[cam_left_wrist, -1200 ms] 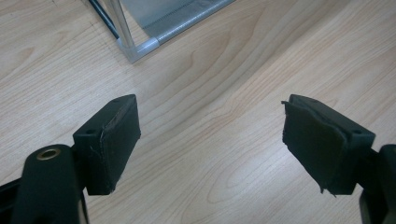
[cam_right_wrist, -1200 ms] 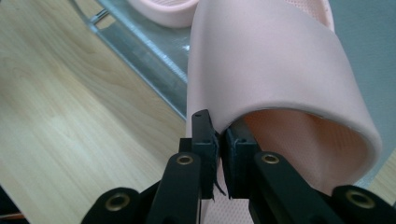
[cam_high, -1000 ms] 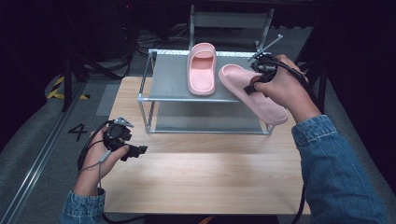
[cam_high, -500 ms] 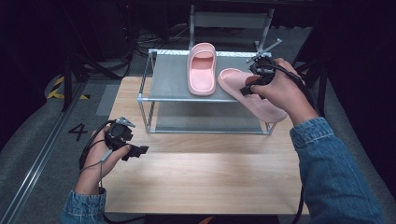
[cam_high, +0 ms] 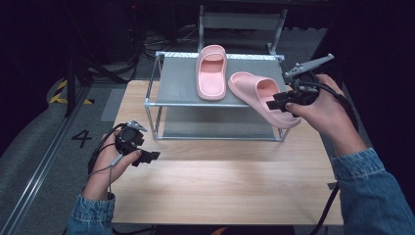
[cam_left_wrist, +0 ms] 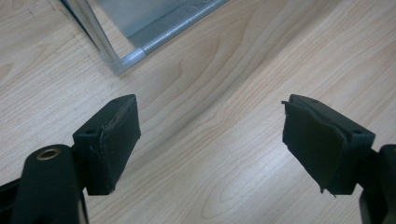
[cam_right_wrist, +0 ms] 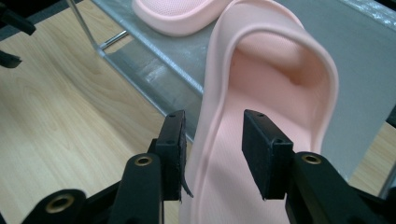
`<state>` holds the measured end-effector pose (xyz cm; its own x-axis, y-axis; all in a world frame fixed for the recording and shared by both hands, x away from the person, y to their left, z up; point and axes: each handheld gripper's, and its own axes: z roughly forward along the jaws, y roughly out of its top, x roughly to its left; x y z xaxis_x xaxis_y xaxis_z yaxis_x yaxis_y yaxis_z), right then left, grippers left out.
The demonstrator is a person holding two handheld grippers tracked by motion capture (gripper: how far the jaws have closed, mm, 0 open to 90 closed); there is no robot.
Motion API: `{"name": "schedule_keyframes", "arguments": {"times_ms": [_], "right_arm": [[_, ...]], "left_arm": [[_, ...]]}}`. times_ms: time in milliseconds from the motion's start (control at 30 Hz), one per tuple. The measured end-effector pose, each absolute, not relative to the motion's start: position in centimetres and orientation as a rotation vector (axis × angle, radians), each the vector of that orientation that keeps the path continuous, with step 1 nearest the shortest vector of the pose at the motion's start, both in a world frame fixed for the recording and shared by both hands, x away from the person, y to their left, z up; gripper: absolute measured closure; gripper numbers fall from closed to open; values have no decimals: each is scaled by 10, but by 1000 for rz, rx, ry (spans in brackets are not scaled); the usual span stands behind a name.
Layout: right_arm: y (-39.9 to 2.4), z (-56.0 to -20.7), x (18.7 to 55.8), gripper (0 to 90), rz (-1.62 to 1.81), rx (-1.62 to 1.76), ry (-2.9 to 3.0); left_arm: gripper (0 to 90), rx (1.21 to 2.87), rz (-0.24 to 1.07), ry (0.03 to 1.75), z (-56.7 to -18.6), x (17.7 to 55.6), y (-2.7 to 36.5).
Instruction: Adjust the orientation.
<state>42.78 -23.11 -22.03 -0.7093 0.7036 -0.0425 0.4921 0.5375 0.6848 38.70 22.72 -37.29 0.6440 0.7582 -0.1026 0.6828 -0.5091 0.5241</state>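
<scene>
- The left gripper (cam_high: 147, 157) is over the wooden table (cam_high: 220, 186), in front of the left corner of the metal rack (cam_high: 161, 100). In the left gripper view its jaws stand wide open, and between them there is only the wood of the table.
- On the grey top shelf of the rack, one pink slipper (cam_high: 212, 72) lies flat and straight, with its toe end toward the far side.
- Just to the right of it, the second pink slipper (cam_high: 259, 95) lies at an angle. Its heel part goes over the front edge of the shelf and hangs out above the table.
- The right gripper (cam_high: 280, 104) is at this hanging heel. In the right gripper view the side wall of the second slipper (cam_right_wrist: 219, 154) is between the jaws, but the pads do not press on it. There is a gap on each side.
- The jaws of the right gripper have just been opening, so the slipper is now free and it rests on the shelf edge.
</scene>
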Motion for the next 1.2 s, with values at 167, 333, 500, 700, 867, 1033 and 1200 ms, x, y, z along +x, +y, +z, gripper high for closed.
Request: {"name": "schedule_keyframes", "arguments": {"times_ms": [167, 333, 500, 700, 867, 1033, 1200], "right_arm": [[-255, -219, 401, 637, 1017, 987, 2428], [-272, -225, 377, 639, 1032, 981, 2410], [-284, -237, 362, 691, 1029, 1008, 2422], [-294, -258, 358, 858, 970, 1045, 2470], [-295, -267, 363, 900, 944, 1049, 2472], [-289, -267, 372, 900, 910, 1024, 2478], [-276, -264, 374, 900, 927, 1006, 2508]], "left_arm": [[196, 2341, 185, 1109, -373, 391, 223], [196, 2348, 172, 1102, -373, 392, 219], [196, 2348, 179, 1102, -373, 392, 218], [198, 2352, 170, 1101, -374, 391, 218], [199, 2355, 172, 1103, -374, 392, 218], [199, 2354, 174, 1098, -374, 392, 219], [199, 2356, 163, 1105, -375, 392, 219]]}}
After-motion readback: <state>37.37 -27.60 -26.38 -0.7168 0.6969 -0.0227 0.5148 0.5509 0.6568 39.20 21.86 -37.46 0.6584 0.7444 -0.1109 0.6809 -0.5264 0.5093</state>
